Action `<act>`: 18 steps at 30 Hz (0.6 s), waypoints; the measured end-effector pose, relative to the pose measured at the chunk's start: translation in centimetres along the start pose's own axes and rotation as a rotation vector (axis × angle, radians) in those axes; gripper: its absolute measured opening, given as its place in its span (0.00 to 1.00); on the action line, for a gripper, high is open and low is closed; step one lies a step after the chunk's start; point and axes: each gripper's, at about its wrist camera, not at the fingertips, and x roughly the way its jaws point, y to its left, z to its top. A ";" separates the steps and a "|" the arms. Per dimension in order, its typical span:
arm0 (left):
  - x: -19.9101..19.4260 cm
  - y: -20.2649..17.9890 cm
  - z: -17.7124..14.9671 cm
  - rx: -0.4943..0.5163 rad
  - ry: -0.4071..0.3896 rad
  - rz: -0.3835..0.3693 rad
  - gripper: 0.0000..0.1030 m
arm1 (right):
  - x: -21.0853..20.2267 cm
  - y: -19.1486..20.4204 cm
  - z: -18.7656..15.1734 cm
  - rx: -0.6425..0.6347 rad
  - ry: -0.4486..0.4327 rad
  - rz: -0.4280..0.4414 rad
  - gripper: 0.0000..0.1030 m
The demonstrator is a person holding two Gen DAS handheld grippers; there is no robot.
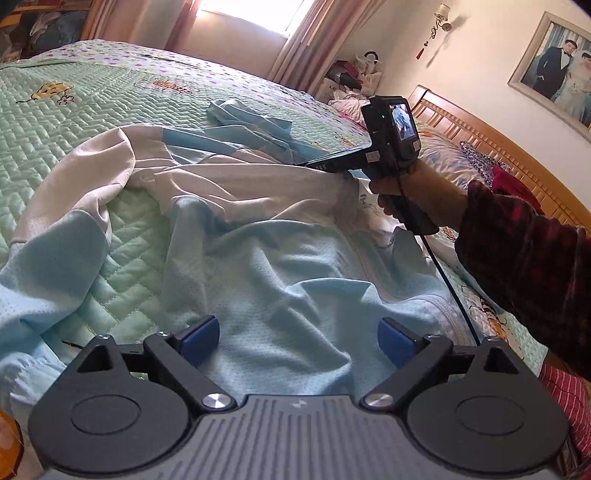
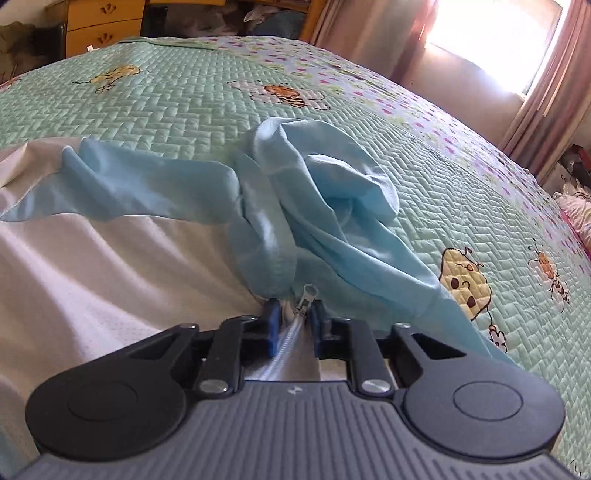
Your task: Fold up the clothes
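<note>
A light blue and white zip jacket lies rumpled on the bed. My left gripper hovers just over its blue lower part, jaws wide apart with nothing between the blue pads. In the right wrist view my right gripper is shut on the jacket's zipper edge, just below the metal zipper pull. The blue hood lies bunched ahead of it. A person's hand in a dark red plaid sleeve holds that right gripper at the jacket's far edge in the left wrist view.
The green quilted bedspread with cartoon bees lies under the jacket. A wooden headboard and pillows are at the right. A cluttered nightstand stands behind, and wooden drawers beyond the bed's far side.
</note>
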 end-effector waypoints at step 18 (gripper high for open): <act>-0.3 0.4 -0.1 -0.012 -0.008 0.002 0.91 | 3.1 -2.5 4.7 0.114 -0.168 -0.090 0.15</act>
